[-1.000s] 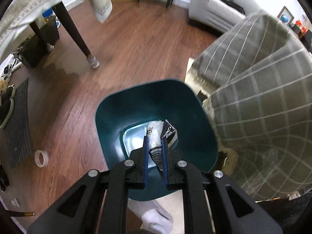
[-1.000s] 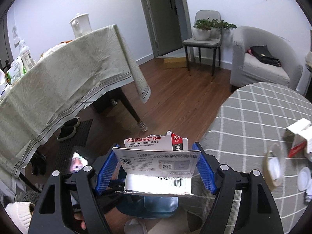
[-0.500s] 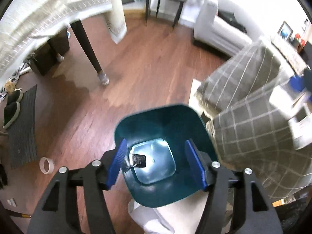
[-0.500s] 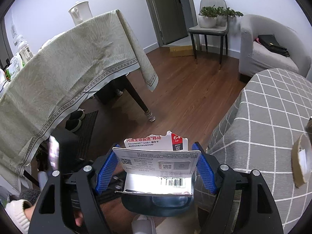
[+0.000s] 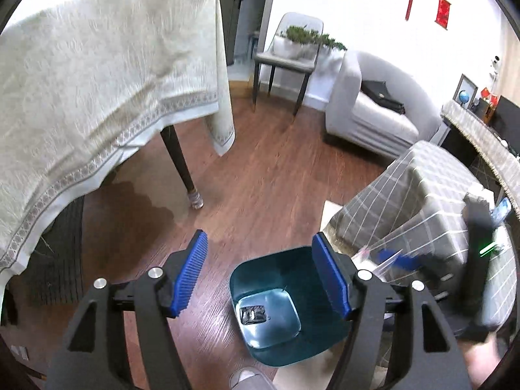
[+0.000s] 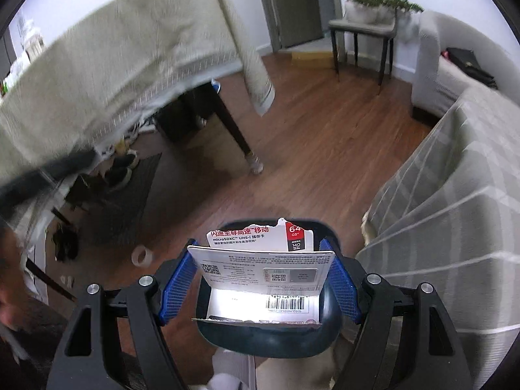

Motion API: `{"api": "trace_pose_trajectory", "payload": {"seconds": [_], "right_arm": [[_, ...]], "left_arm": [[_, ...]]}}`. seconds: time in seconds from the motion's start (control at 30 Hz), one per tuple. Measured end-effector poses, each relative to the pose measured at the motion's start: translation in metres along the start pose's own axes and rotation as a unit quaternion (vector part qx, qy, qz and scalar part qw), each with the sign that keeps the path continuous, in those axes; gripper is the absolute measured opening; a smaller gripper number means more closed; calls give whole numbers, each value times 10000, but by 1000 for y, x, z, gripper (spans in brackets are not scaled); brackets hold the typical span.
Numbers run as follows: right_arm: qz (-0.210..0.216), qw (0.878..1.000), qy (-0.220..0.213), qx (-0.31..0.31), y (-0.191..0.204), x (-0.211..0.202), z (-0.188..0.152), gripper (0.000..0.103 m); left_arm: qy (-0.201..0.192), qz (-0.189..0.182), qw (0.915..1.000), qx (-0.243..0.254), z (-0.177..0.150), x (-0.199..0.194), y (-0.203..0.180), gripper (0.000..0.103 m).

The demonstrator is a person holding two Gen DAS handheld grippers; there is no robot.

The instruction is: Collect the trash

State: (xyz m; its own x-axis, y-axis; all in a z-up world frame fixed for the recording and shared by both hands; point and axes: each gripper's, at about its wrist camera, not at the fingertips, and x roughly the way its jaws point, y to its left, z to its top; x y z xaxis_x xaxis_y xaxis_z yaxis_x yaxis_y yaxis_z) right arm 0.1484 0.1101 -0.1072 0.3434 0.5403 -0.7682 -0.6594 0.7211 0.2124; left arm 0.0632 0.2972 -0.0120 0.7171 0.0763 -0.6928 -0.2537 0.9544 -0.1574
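R gripper (image 6: 260,287) is clamped on the card packaging (image 6: 261,273), pads on its 2 short edges, long axis across the jaws. The bin (image 6: 266,341) sits right under it w/ rim showing below the card, so I'd say a drop needs only a release. L gripper (image 5: 260,273) has fingers apart & empty, above the bin (image 5: 260,279); 1 small wrapper (image 5: 253,313) on the bin floor.

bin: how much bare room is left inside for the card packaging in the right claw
Plenty. The teal bin holds only one small dark wrapper at the left of its pale floor; the middle and right stand bare. The right claw, shut on the card packaging, hangs over the rim. Crowded only to the right, where the checked tablecloth drapes close.
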Motion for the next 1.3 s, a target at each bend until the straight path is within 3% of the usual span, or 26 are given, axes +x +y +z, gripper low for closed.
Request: {"api": "trace_pose_trajectory", "payload": {"seconds": [0.17,0.43,0.57,0.7,0.97,1.07,1.3], "right_arm": [[-74,9991,400,-154,1,33,-16,76],[-119,9962,846,-138,-8,75,-35,77],[-214,9941,1051,-175,-10,92,-45,87],[-263,9926,1165,-213,-10,99,-52,88],[9,9974,525,-493,3,37,-32,87],[38,9975,112,-701,11,-5,-20,80],[-1,9949,-668,-755,5,-88,0,74]], "left_arm": [[-208,-209,9995,-131,9,-21,-6,60],[-230,-351,9990,-142,18,-33,-20,36],[-347,-425,9984,-135,23,-41,-25,36],[-451,-452,9979,-104,25,-49,-28,36],[-642,-366,9973,-54,33,-57,-30,36],[-786,-307,9964,23,36,-63,-34,38],[-954,-515,9941,57,42,-69,-57,54]]}}
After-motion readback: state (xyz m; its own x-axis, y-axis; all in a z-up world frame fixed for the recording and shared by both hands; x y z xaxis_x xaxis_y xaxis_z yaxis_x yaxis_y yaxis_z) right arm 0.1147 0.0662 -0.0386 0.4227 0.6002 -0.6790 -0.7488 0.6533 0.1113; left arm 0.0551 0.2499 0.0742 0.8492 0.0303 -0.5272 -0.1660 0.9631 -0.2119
